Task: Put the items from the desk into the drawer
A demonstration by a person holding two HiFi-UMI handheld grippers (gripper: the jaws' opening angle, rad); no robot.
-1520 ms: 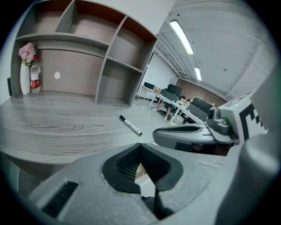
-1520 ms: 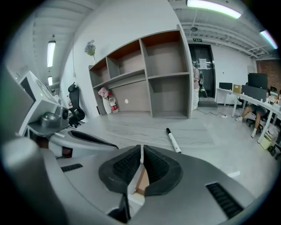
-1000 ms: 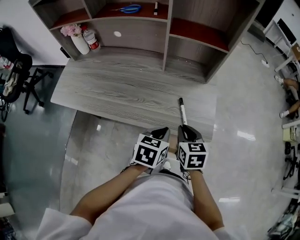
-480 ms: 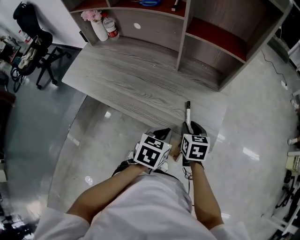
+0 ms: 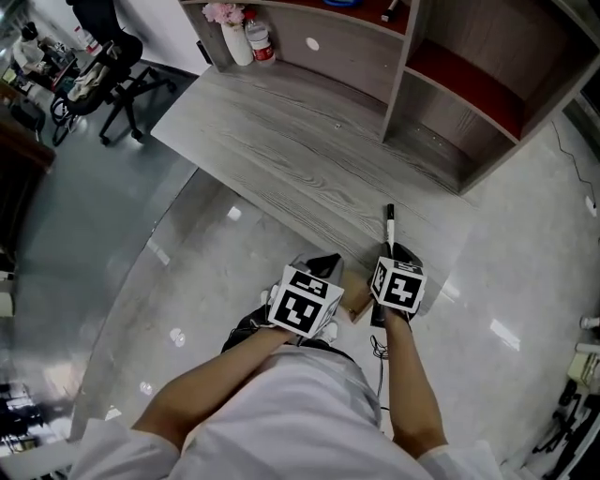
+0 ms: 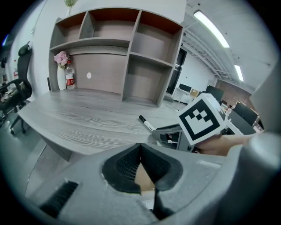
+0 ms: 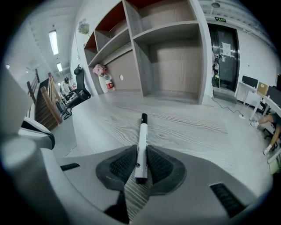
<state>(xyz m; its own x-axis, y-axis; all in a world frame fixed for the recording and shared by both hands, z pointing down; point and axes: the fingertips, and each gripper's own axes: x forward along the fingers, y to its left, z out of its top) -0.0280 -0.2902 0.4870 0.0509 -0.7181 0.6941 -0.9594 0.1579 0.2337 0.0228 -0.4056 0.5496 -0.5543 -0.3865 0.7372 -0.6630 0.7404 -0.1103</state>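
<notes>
The right gripper (image 7: 140,154) has its jaws clamped on the marker (image 7: 142,132), which points out over the bench (image 7: 189,127) front edge. The left gripper (image 6: 140,149) has its jaws closed and empty. The marker should probably stay level and firmly pinched on its way down to the drawer.

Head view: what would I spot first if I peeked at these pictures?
The black-and-white patterned cubes on the left gripper and right gripper, low in the middle. The right one's jaws pinch a white marker with a black cap above the near edge of the grey desk. Far back, pink flowers stand in a white vase.
</notes>
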